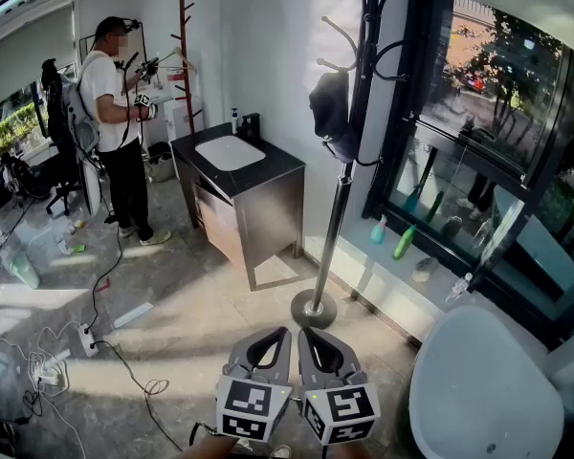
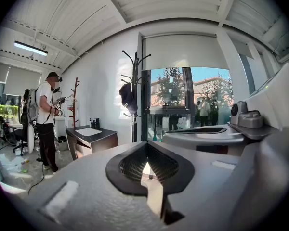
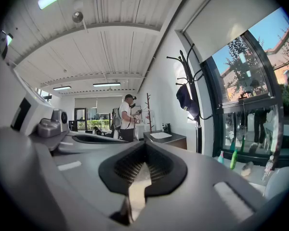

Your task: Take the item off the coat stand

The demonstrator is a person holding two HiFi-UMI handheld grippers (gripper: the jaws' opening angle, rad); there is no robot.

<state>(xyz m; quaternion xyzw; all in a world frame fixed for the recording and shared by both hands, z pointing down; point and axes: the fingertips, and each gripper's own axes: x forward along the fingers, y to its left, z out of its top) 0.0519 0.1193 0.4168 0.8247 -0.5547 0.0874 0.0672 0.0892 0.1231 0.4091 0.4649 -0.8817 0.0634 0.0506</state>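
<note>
Nearest in the head view, the left gripper [image 1: 279, 335] and the right gripper [image 1: 308, 335] sit side by side at the bottom edge, each with its jaws closed together and nothing held; beyond them the coat stand [image 1: 337, 220] rises from a round base on the floor; the dark item [image 1: 330, 108] hangs on the stand's left side, high up, well apart from both grippers; a white tub [image 1: 478, 390] lies at the right, a dark vanity cabinet [image 1: 268, 194] at the left, and a person [image 1: 110, 94] stands farther back.

Left gripper view: the jaws meet at their tips, empty; the dark item [image 2: 127, 96] hangs on the stand ahead, beside the window.

Right gripper view: the jaws are pressed together, empty; the dark item [image 3: 185, 100] hangs on the stand, far beyond the jaw tips.
</note>
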